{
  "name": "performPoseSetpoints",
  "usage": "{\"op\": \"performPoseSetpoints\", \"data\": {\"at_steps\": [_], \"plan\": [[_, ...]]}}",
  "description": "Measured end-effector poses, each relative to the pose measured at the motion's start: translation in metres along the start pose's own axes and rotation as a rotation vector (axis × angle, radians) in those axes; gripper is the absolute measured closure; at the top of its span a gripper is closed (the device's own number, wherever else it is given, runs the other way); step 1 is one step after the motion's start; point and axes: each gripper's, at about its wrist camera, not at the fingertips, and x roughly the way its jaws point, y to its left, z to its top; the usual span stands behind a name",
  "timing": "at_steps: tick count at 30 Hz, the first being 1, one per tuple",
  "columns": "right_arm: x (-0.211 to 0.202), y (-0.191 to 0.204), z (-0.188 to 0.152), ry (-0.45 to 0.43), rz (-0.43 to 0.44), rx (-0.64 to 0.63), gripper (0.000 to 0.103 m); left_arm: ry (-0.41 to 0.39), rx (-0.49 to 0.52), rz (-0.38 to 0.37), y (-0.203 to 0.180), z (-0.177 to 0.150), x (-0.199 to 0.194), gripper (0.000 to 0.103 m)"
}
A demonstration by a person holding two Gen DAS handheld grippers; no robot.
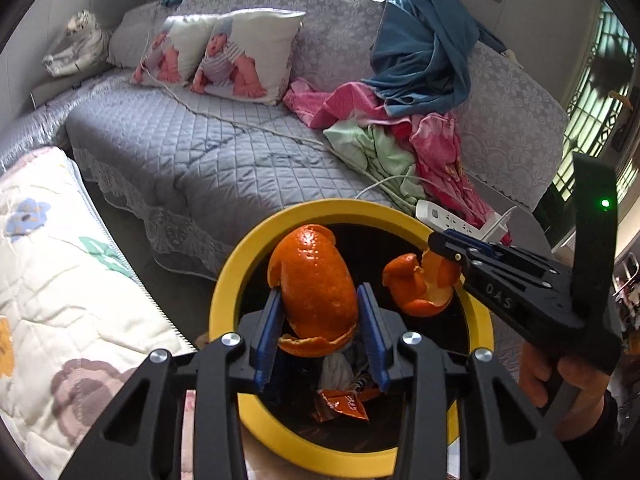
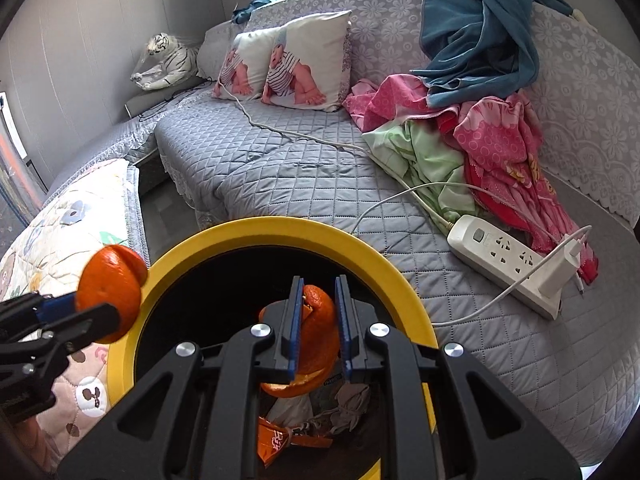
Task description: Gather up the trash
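A yellow-rimmed black trash bin (image 1: 224,280) (image 2: 248,228) stands below both grippers, with an orange wrapper (image 1: 344,404) (image 2: 276,438) and crumpled paper inside. My left gripper (image 1: 318,296) is shut on a large orange peel (image 1: 316,288) above the bin's mouth; that peel also shows at the left of the right wrist view (image 2: 110,292). My right gripper (image 2: 319,286) is shut on a smaller curled orange peel (image 2: 318,344) over the bin; this peel and the right gripper (image 1: 444,254) show in the left wrist view (image 1: 420,290).
A grey quilted sofa (image 2: 280,176) lies behind the bin, with two baby-print pillows (image 2: 296,60), pink and green cloths (image 2: 480,140), a blue curtain (image 2: 480,32), a white power strip (image 2: 508,260) with cables, and a toy tiger (image 2: 168,60). A floral quilt (image 1: 52,272) is at left.
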Motion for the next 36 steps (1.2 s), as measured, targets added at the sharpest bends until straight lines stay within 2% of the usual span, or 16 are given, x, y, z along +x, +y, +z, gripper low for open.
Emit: {"op": "performPoseSetpoints", "data": {"at_steps": [7,10,17,21,27,31,36], "plan": [[0.005,-0.001,0.003,0.009,-0.01,0.003,0.088,0.011,-0.021,-0.006,0.001,0.005,0.011,0.067],[0.004,-0.001,0.005,0.005,-0.015,0.009,0.087,0.017,-0.057,-0.034,0.007,0.007,0.011,0.065],[-0.009,-0.003,0.013,-0.019,-0.035,0.036,0.087,-0.014,-0.121,-0.03,0.019,0.008,-0.003,0.063],[-0.02,-0.003,0.017,-0.037,-0.041,0.037,0.087,-0.038,-0.126,-0.016,0.025,0.009,-0.019,0.063],[-0.044,0.01,0.018,-0.082,-0.053,0.01,0.087,-0.104,-0.177,-0.007,0.048,0.005,-0.062,0.063],[-0.063,0.029,0.018,-0.116,-0.035,-0.023,0.087,-0.161,-0.207,0.041,0.07,-0.007,-0.103,0.063],[-0.097,0.074,0.013,-0.167,0.04,-0.093,0.087,-0.27,-0.253,0.166,0.105,-0.037,-0.175,0.063]]}}
